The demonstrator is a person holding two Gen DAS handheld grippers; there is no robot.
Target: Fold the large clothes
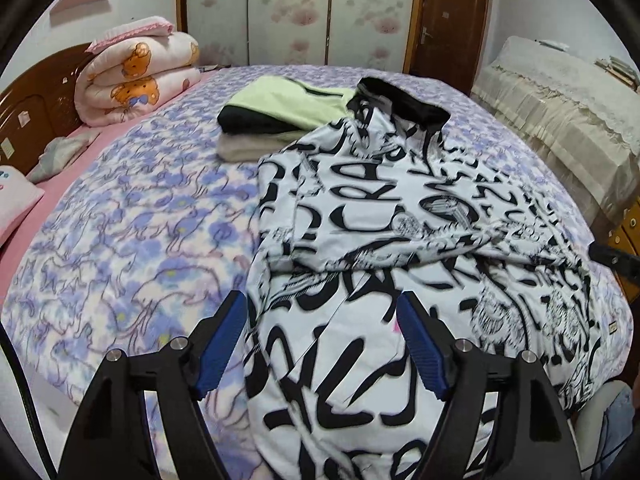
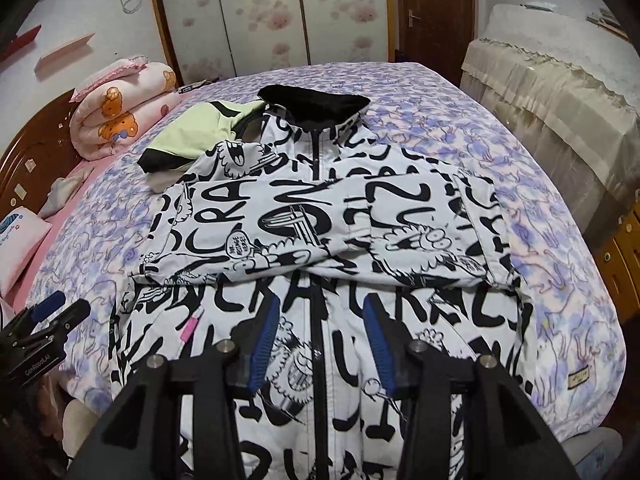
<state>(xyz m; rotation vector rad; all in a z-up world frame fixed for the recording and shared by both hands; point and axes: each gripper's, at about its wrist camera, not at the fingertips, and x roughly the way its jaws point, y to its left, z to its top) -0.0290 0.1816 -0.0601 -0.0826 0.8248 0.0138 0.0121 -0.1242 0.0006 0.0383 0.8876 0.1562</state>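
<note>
A large white jacket (image 1: 380, 216) (image 2: 320, 216) with black graffiti lettering and a black collar (image 2: 316, 104) lies face up on the bed. Both sleeves are folded across its chest. My left gripper (image 1: 320, 300) stands open above the jacket's lower left edge, its blue pads (image 1: 224, 344) holding nothing. It also shows at the left edge of the right wrist view as the left gripper (image 2: 48, 320). My right gripper (image 2: 322, 300) is open over the zipper line low on the jacket, with no cloth pinched between its pads (image 2: 382, 344).
A stack of folded clothes (image 1: 280, 116), green on black on beige, sits beside the jacket's collar. The bedspread (image 1: 132, 232) has purple flowers. A rolled pink quilt (image 1: 136, 76) and a headboard (image 1: 36, 108) lie far left; covered furniture (image 1: 560, 120) stands at the right.
</note>
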